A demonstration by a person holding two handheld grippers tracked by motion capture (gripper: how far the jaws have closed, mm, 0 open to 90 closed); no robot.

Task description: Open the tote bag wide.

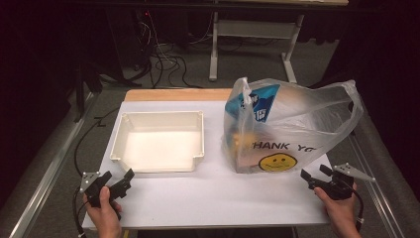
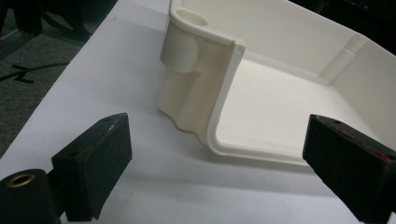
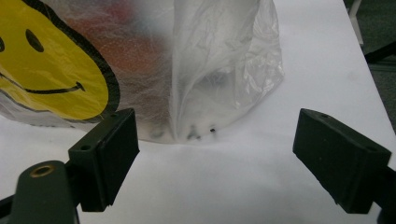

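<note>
White table (image 1: 208, 198): cream bin (image 1: 159, 141) at left, just ahead of my left gripper (image 1: 120, 182), jaws apart. Smiley plastic bag (image 1: 282, 129) at right, just ahead of my right gripper (image 1: 311, 177), jaws apart, empty.

White table (image 1: 208, 193), high view. Wooden strip (image 1: 173, 94) along its 12 o'clock edge. On the grey floor (image 1: 247, 64) beyond: tangled cables (image 1: 166, 62) at 11 o'clock, a white frame (image 1: 214, 49) at 12 o'clock. A metal rail (image 1: 49, 163) runs at 8 o'clock, with a black floor mark (image 1: 101, 120) at 10 o'clock.
</note>
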